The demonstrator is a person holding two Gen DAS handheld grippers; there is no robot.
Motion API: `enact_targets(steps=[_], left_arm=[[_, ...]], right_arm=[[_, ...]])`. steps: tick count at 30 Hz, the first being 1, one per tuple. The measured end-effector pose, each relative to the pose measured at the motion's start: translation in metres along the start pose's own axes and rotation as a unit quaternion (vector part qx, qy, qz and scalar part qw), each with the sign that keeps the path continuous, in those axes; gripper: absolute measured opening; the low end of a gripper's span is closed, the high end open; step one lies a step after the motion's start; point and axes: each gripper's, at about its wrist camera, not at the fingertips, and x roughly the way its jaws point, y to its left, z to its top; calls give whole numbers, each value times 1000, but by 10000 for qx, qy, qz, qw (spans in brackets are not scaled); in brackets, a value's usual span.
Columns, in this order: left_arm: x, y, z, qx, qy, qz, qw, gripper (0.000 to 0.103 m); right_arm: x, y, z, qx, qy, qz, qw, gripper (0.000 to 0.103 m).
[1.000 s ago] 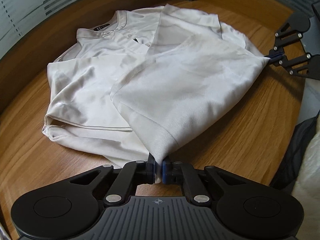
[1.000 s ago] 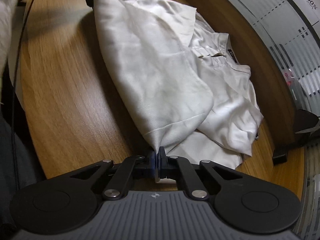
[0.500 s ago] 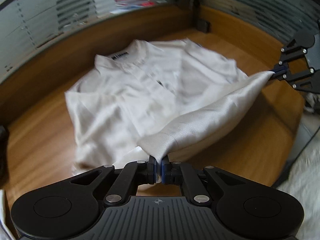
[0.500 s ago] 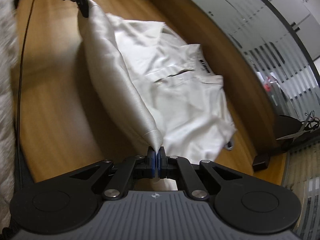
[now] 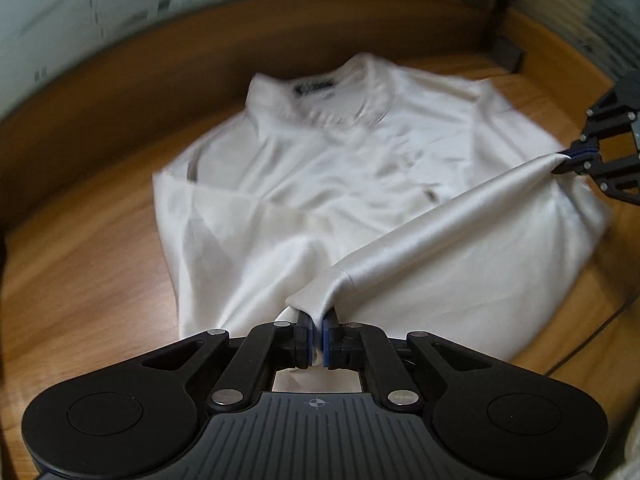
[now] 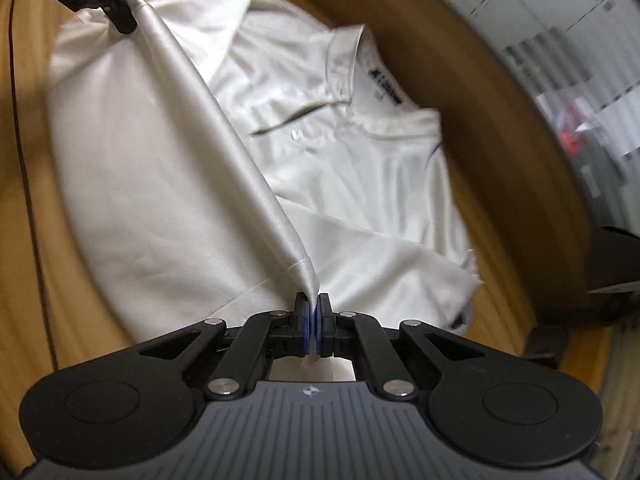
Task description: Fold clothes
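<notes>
The wooden table [image 5: 72,264] carries the white shirt [image 5: 320,168], collar at the far side. The left gripper [image 5: 318,334] and right gripper [image 6: 313,322] are each clamped on a hem corner, the edge taut between them. Step: folding the hem. Next: lay it evenly toward the collar. A black cable [image 6: 24,168] lies nearby; nothing obstructs.
</notes>
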Motion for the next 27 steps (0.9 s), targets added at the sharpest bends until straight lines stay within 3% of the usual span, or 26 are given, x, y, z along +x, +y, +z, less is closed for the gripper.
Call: enact_targets(steps=[5, 10, 14, 18, 22, 27], left_arm=[[27, 9, 3, -214, 176, -109, 9996, 9], [24, 18, 2, -407, -93, -102, 9991, 17], [1, 27, -3, -580, -490, -106, 9971, 32], [-25, 32, -15, -617, -771, -186, 9949, 48], [-39, 23, -39, -329, -589, -245, 9974, 54], [-41, 1, -66, 106, -339, -310, 9989, 63]], right_arm=[[30, 3, 1, -118, 84, -37, 9999, 11], [32, -9, -4, 255, -9, -212, 9994, 31], [8, -24, -14, 592, -217, -459, 9970, 35], [-23, -28, -29, 861, -469, -395, 9944, 42], [-46, -15, -48, 794, -700, -175, 9942, 58], [-50, 19, -68, 351, -655, -15, 9972, 58]])
